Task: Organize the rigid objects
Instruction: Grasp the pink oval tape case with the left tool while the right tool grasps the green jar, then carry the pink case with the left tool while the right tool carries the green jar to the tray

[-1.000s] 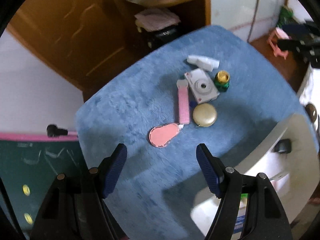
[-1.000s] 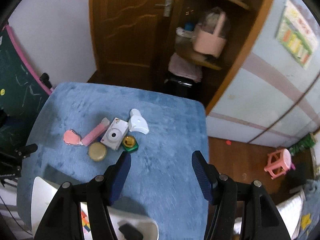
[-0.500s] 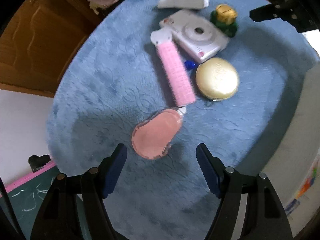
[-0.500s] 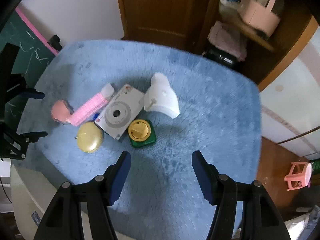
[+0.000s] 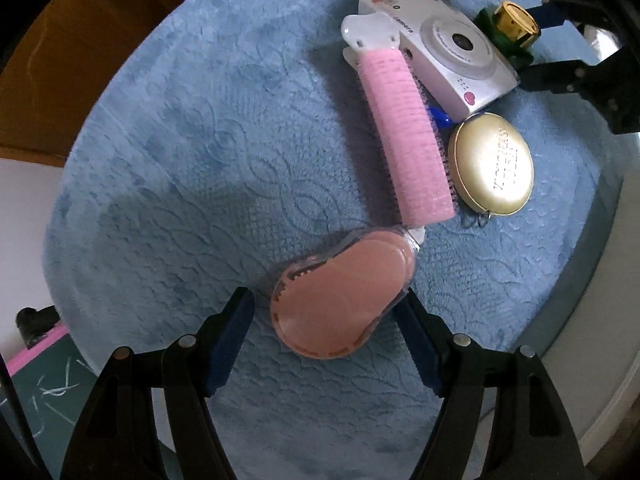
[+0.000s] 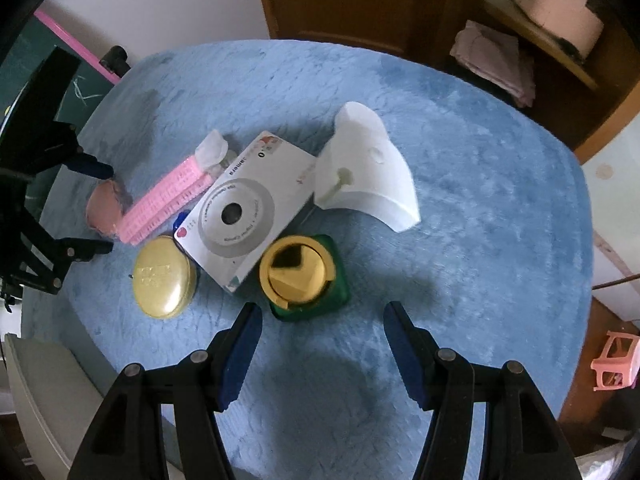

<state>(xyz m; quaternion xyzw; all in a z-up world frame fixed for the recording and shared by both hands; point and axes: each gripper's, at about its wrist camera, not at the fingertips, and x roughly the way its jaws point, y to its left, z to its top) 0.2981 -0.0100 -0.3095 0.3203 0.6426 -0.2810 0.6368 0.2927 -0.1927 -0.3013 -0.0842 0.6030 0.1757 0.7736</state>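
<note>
Several small objects lie clustered on a blue plush cloth (image 5: pixel 192 152). My left gripper (image 5: pixel 326 312) is open, its fingers on either side of a pink pear-shaped case (image 5: pixel 340 292). Beyond lie a pink hair roller (image 5: pixel 404 136), a gold oval compact (image 5: pixel 492 164) and a white toy camera (image 5: pixel 448 56). My right gripper (image 6: pixel 322 320) is open just short of a green bottle with a gold cap (image 6: pixel 300 276). The camera (image 6: pixel 244 212), a white curved plastic piece (image 6: pixel 368 172), the compact (image 6: pixel 164 278) and the roller (image 6: pixel 168 200) show in the right wrist view.
The cloth covers a table (image 6: pixel 500 240). A wooden door and shelves (image 6: pixel 540 40) stand behind it. A green chalkboard with a pink edge (image 6: pixel 40 52) is at the left. A white appliance (image 6: pixel 48 400) sits by the near edge. A pink stool (image 6: pixel 616 360) stands on the floor.
Both grippers have come down close to the cloth. The left moved until its open fingers flank the pink case; the right closed in on the green bottle. Nothing was grasped.
</note>
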